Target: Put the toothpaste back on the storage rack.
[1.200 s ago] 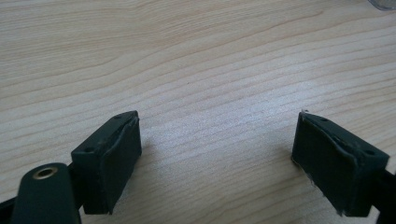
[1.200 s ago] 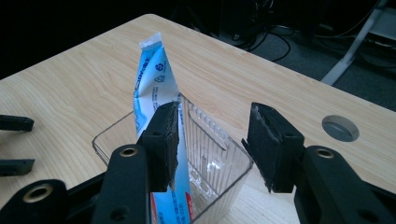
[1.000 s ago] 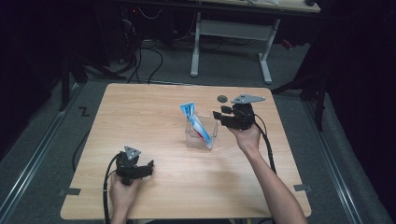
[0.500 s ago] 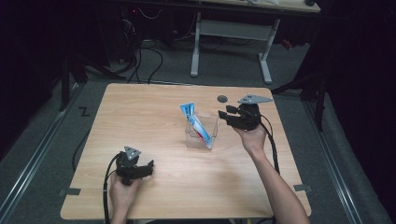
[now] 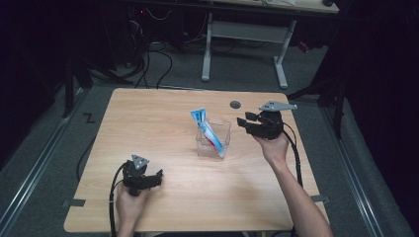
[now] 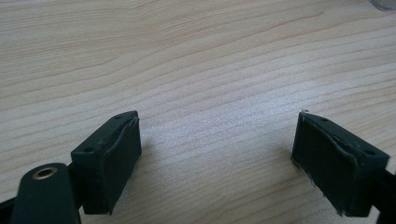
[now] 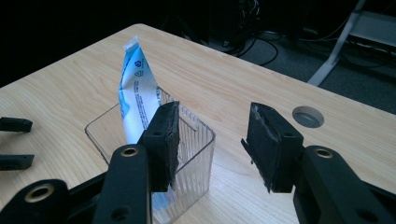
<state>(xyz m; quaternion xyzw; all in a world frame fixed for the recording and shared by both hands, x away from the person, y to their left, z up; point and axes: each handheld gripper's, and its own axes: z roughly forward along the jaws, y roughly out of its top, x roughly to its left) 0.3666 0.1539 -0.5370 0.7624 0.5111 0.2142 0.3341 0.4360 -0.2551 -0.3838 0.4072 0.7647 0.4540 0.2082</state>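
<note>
Pale wood grain covers the table [image 5: 163, 113], which spans the middle of the high view. Near the frame's centre stands a clear plastic container [image 5: 213, 139] with ribbed walls; a blue-and-white toothpaste tube [image 5: 203, 123] leans in it, its crimped end jutting up and to the upper left above the rim. The right gripper [image 5: 243, 122] sits just right of the container at centre right, held from below by the right hand [image 5: 272, 147]; its jaws point left toward the container and stand apart with nothing between them — open, touching neither the container nor the tube. In the right gripper view, the container [image 7: 187, 140] lies at lower centre, partly behind the left jaw, and the tube [image 7: 136, 95] rises from it toward the upper left; the gap between the pads shows bare table [image 7: 224, 84]. A round grey grommet [image 5: 235, 104] is set in the tabletop above the container, and appears at the right of the right gripper view [image 7: 307, 116]. The left gripper [image 5: 157, 177] rests at lower left of the high view, well apart from the container, gripped by the left hand [image 5: 129, 200]. In the left gripper view its jaws [image 6: 215, 154] stand wide open over bare wood — nothing is held.
</note>
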